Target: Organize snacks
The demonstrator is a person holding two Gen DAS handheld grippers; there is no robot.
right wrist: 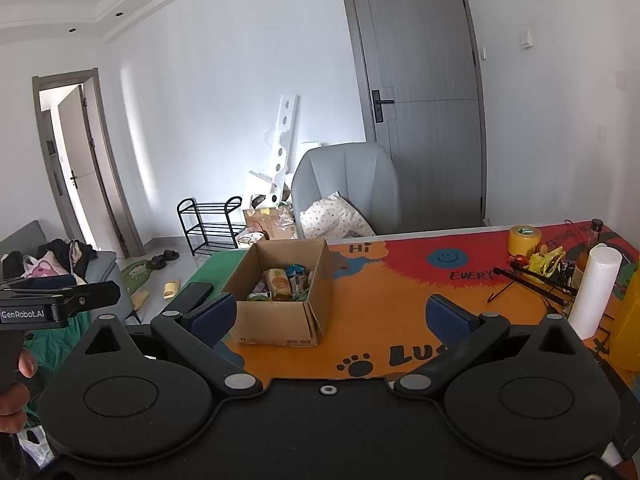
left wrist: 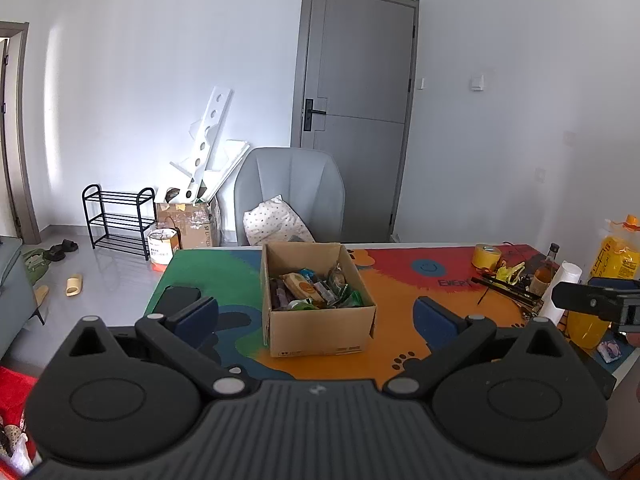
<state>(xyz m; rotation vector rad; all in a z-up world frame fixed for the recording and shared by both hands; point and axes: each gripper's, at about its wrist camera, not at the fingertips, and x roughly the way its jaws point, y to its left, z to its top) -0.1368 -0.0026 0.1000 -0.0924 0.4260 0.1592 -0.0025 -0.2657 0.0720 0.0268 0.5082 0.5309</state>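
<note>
An open cardboard box stands on the colourful table mat. Several wrapped snacks lie inside it. My left gripper hangs open in front of the box, with its blue pads wide apart and nothing between them. My right gripper is open too, held back from the box and to its right, and empty. Each gripper shows at the edge of the other's view.
A black phone lies left of the box. At the table's right end stand a yellow tape roll, a white roll, bottles and a yellow jug. A grey chair stands behind the table.
</note>
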